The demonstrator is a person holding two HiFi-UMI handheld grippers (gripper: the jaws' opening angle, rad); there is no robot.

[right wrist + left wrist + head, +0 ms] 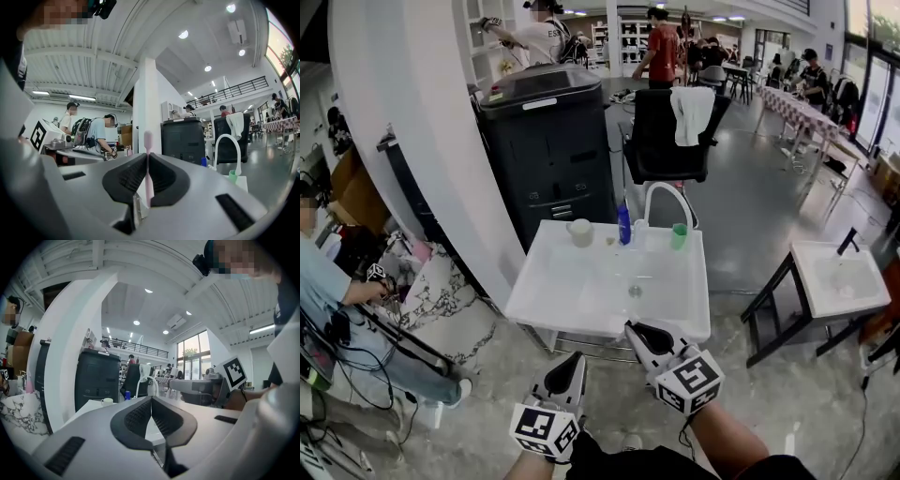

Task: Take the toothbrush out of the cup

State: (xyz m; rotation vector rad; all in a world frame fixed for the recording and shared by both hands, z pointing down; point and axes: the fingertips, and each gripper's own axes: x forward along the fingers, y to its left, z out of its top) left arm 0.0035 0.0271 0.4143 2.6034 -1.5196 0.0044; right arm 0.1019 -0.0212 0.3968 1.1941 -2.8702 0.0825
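Gripping: R gripper (pixel 148 161) clamps thin pink plastic toothbrush (pixel 148 140), upright.
L gripper (pixel 151 400): jaws closed, empty.
Risk: narrow pinch, so it may pivot/slip.

White sink (pixel 567 286), mug (pixel 580 232), blue bottle (pixel 623 225), green cup (pixel 679 236) at back, left tool (pixel 566 370), right tool (pixel 648 337) nearby

- The left hand-held gripper (pixel 570 364) points level and away from the person, its jaws pressed together with nothing between them.
- The right hand-held gripper (pixel 639 330) is just ahead of the left one and also level, its jaws clamped on an upright pink toothbrush (pixel 147 140).
- The left forearm (pixel 525 466) and right forearm (pixel 727 441) reach forward side by side from the bottom edge of the head view.
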